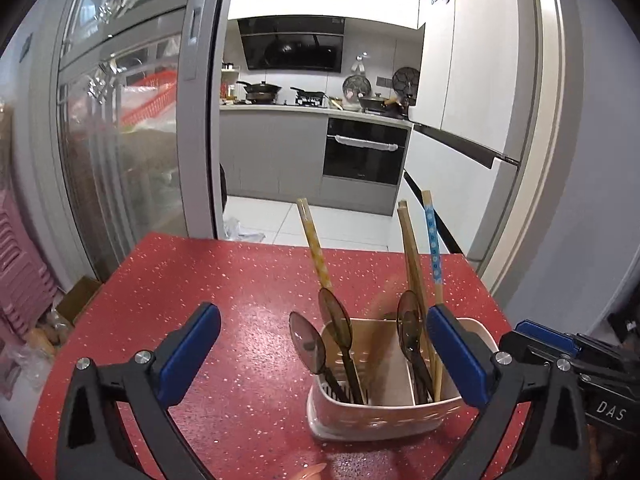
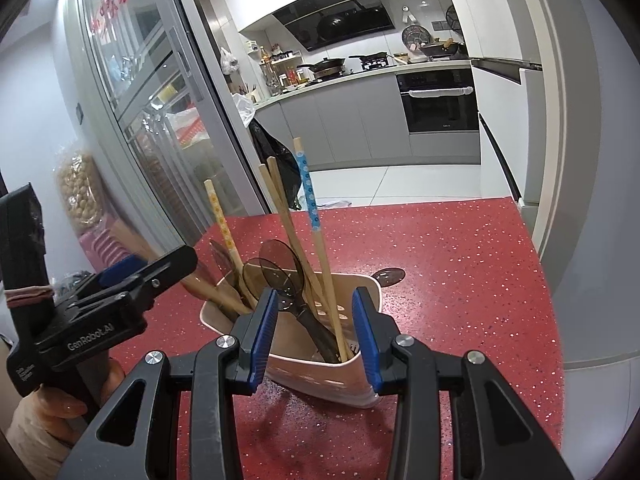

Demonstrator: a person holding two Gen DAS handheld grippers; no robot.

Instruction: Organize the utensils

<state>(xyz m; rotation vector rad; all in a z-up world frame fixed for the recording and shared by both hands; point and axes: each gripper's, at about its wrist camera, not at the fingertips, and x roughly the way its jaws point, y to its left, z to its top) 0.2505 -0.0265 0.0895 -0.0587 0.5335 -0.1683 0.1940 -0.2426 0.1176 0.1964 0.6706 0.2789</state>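
The utensil holder (image 1: 384,396) stands on the red surface (image 1: 200,300) just ahead of the wide-open, empty left claw (image 1: 320,356), right of its centre. The right claw (image 2: 316,332), half open, straddles the holder's near corner; whether its pads press the wall I cannot tell. Probably best to steady the holder. It is pale, perforated, divided, holding upright chopsticks (image 1: 414,264) and smoky translucent spoons (image 1: 306,344); another spoon (image 2: 386,276) lies behind it.
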